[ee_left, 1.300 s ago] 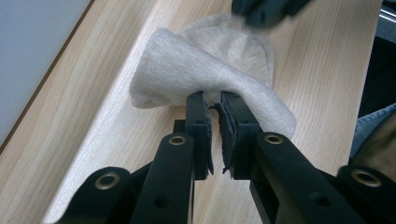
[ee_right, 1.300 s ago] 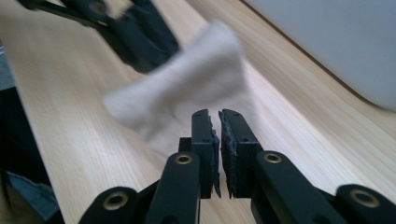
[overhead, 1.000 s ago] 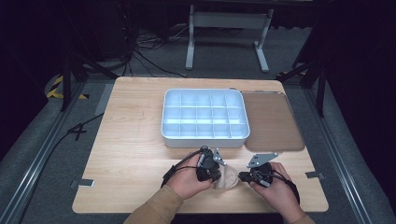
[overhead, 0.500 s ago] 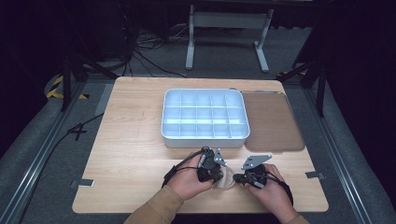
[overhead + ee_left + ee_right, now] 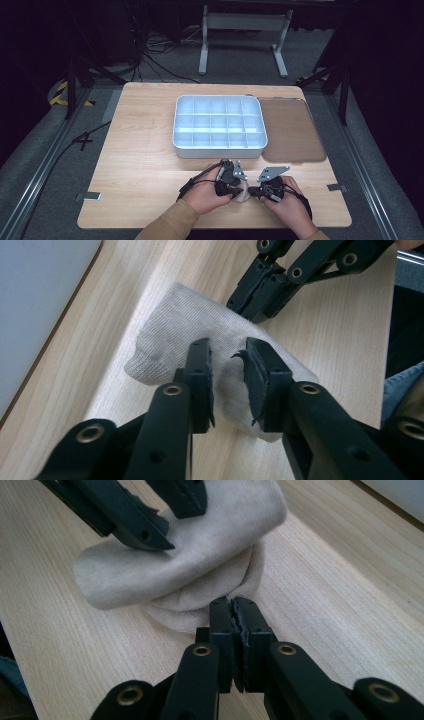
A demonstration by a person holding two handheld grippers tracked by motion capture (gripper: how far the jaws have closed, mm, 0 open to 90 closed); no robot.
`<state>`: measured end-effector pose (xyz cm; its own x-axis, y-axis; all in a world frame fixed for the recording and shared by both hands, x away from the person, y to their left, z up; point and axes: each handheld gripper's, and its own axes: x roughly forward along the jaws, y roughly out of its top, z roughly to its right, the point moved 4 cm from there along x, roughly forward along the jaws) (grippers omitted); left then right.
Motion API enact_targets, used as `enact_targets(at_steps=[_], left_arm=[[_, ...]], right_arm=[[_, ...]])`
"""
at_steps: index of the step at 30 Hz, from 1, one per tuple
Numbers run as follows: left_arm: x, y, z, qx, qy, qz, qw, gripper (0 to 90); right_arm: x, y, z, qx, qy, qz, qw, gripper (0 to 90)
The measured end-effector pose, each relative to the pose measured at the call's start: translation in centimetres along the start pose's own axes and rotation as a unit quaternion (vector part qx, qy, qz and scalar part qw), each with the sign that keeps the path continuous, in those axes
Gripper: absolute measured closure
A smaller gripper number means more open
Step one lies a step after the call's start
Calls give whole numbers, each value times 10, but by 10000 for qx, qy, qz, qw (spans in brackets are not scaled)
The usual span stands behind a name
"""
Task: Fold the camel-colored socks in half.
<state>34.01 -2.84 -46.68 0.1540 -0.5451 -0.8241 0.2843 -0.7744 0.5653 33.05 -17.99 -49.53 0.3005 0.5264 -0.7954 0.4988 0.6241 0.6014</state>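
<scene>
Currently, a rolled beige sock point(image 5: 200, 335) is being worked on at the near edge of the desk point(image 5: 145, 150), between the two hands and in front of the white compartment tray point(image 5: 219, 123). The left hand-held gripper point(image 5: 227, 375) is being held over the sock with its jaws apart, the fabric showing in the gap. The right hand-held gripper point(image 5: 233, 617) is being kept with its jaws pressed together at the sock's lower fold; whether fabric is being pinched cannot be told. A brown lid point(image 5: 290, 130) is lying beside the tray.
</scene>
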Motion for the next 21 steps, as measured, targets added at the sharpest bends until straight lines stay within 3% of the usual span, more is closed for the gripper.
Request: enact_targets(at_steps=[11, 21], left_arm=[[9, -4, -4, 184, -80, 75, 9998, 502], [11, -7, -4, 186, -167, 147, 9996, 457]], right_arm=[[0, 0, 0, -7, 1, -10, 10000, 861], [-2, -1, 1, 10, 16, 4, 10000, 831]])
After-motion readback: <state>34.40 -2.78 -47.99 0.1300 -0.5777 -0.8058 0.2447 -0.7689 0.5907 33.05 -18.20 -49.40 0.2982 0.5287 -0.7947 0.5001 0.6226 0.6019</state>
